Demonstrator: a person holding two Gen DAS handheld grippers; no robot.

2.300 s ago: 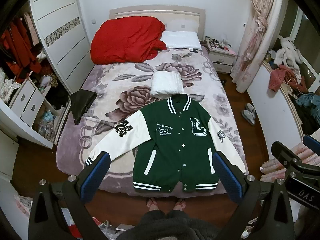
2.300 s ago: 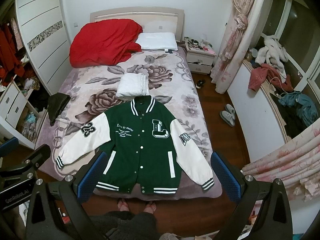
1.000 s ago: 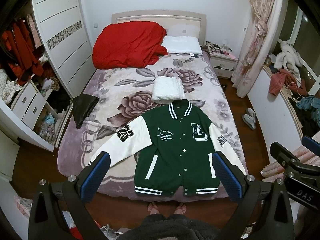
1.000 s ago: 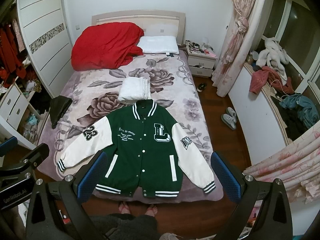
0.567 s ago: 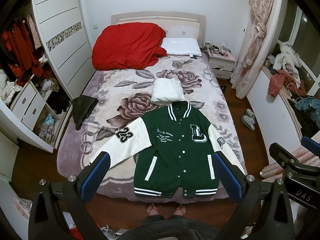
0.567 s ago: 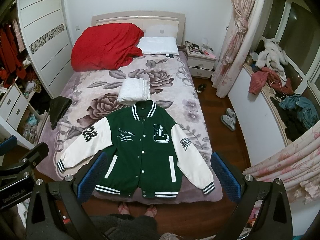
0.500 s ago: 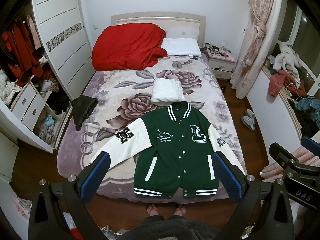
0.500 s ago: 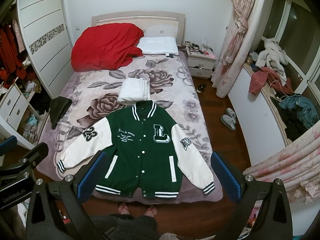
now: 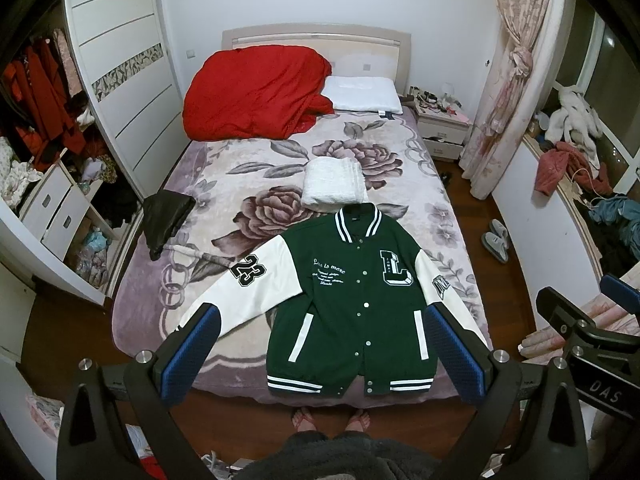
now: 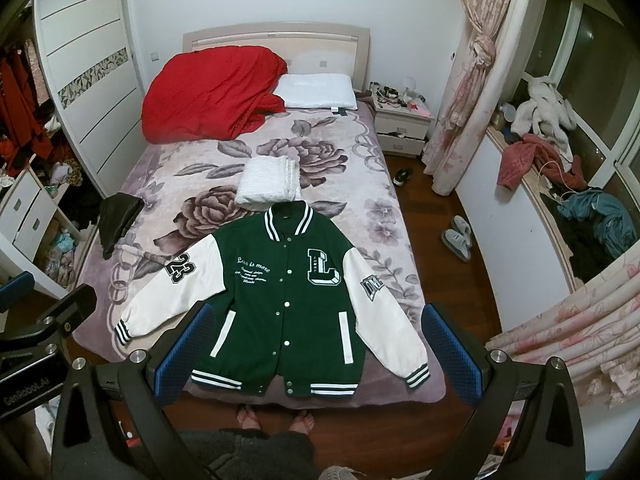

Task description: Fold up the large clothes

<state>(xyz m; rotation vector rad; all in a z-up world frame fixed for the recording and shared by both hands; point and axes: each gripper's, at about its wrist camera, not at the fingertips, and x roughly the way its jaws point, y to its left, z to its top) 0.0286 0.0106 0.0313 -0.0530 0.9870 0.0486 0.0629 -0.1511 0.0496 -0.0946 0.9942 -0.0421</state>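
In the left wrist view, the left gripper is held wide apart and empty at the lower frame, high above the bed. The jacket is spread flat, front up, at lower centre, its hem reaching the bed's foot edge. A folded white towel lies just above the collar. Bare blanket is seen at upper centre.

In the right wrist view, the right gripper is likewise spread wide, gripping nothing. The jacket fills the lower centre, one cuff lying near the bed's right edge. Wood floor is seen at right.
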